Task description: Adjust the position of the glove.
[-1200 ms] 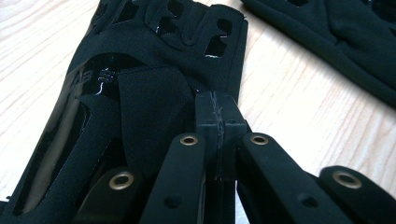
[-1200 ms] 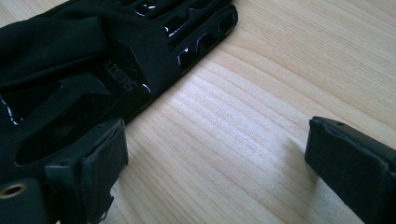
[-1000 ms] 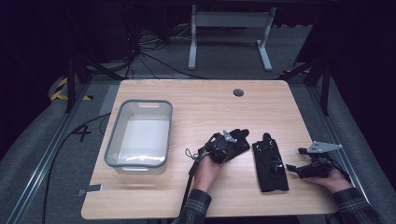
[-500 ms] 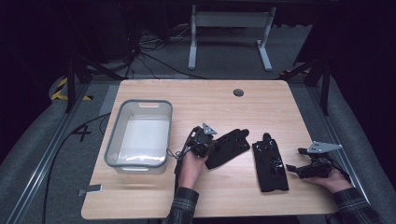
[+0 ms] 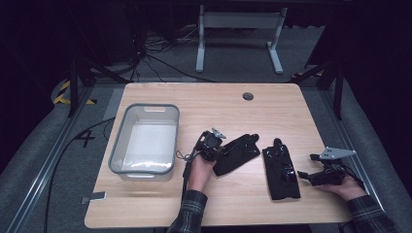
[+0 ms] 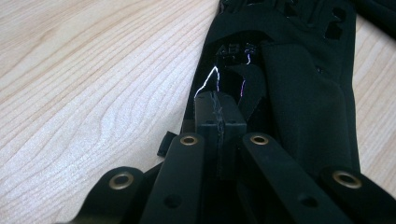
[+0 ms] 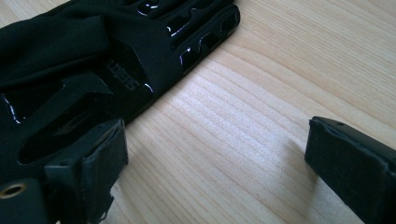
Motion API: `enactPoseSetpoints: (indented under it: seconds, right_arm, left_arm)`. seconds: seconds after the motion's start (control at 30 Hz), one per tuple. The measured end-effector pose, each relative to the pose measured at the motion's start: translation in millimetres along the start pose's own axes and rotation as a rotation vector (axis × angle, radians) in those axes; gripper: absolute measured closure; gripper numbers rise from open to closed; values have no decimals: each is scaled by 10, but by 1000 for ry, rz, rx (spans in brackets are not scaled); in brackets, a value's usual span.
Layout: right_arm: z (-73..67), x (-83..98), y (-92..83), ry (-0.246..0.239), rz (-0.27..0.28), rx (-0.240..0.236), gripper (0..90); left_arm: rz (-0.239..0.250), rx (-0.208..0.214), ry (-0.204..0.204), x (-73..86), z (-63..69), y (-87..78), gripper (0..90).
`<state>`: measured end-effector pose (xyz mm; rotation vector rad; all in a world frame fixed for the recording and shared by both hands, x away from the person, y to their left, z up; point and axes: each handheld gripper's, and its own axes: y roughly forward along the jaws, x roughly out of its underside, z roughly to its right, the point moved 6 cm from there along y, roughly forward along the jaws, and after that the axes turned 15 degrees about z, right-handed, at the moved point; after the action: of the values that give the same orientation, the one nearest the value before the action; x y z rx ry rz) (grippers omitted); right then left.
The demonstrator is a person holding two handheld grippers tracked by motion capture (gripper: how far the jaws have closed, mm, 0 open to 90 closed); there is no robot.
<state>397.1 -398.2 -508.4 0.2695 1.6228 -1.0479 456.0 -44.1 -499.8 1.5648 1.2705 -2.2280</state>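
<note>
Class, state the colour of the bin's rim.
Grey, around clear walls; the bin shows best in the high view.

My worktop (image 5: pixel 204 208), a pale wood-grain board with rounded corners, is lying across the middle of the high view. A small round port (image 5: pixel 248 96) is sitting near its far edge. Beyond it, a grey metal stand (image 5: pixel 239 19) is resting on the grey floor (image 5: pixel 233 63), with dark cables (image 5: pixel 155 53) trailing to its left. Yellow-and-black hazard tape (image 5: pixel 62 92) is showing at the far left. A painted figure 4 (image 5: pixel 86 138) is marking the floor just beside the worktop's left edge.
</note>
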Motion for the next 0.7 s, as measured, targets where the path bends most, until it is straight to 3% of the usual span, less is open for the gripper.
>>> enactPoseSetpoints:
  seconds: [0.3,0.7]
  right_arm:
    - [-1,0,0,0,0,-1,64]
    - [-2,0,0,-1,0,-1,64]
  left_arm:
    - [-52,33,19,61,157,-98,899]
    - [-97,144,39,159,476,-196,899]
